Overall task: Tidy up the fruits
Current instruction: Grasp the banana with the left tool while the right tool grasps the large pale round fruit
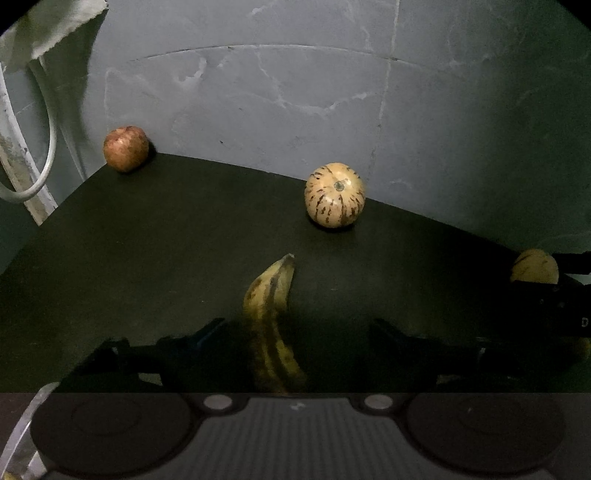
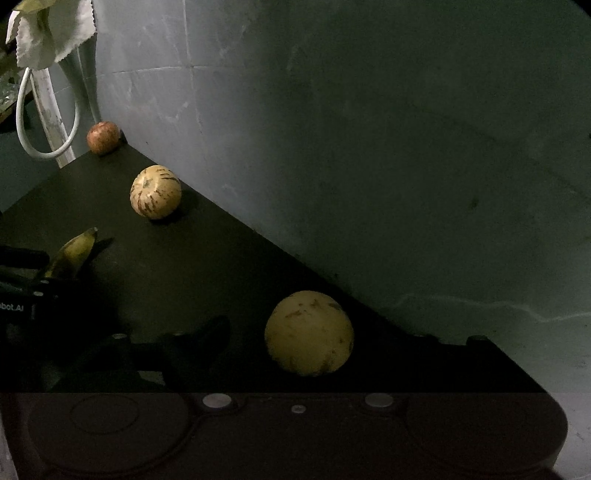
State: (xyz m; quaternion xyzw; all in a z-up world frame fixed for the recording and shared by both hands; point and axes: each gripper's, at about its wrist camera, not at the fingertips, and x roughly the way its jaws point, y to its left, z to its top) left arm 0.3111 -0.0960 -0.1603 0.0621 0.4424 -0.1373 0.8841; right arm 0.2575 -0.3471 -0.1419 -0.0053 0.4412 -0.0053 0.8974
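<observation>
Left gripper (image 1: 299, 328) wide, straddling spotted banana (image 1: 271, 325), pads clear. Right gripper (image 2: 328, 339) wide around near melon (image 2: 309, 333), contact unclear.

Spotted yellow banana (image 1: 271, 325) lying flat, two striped cream melons (image 1: 334, 195) (image 2: 309, 333), reddish apple (image 1: 125, 148) at table corner

Banana (image 1: 271, 321): yellow, brown-black streaks and specks. Striped melon (image 1: 334, 195): cream-tan, dark brown broken stripes running from stem. Second melon (image 2: 309, 333): pale yellow, few faint brown flecks. Apple (image 1: 125, 148): reddish-brown, mottled. Table (image 1: 147, 240): black, plain. Wall (image 1: 295, 92): grey-blue, pale crack-like veins. Cloth (image 2: 55, 29): off-white. Cable (image 2: 26, 125): white.
</observation>
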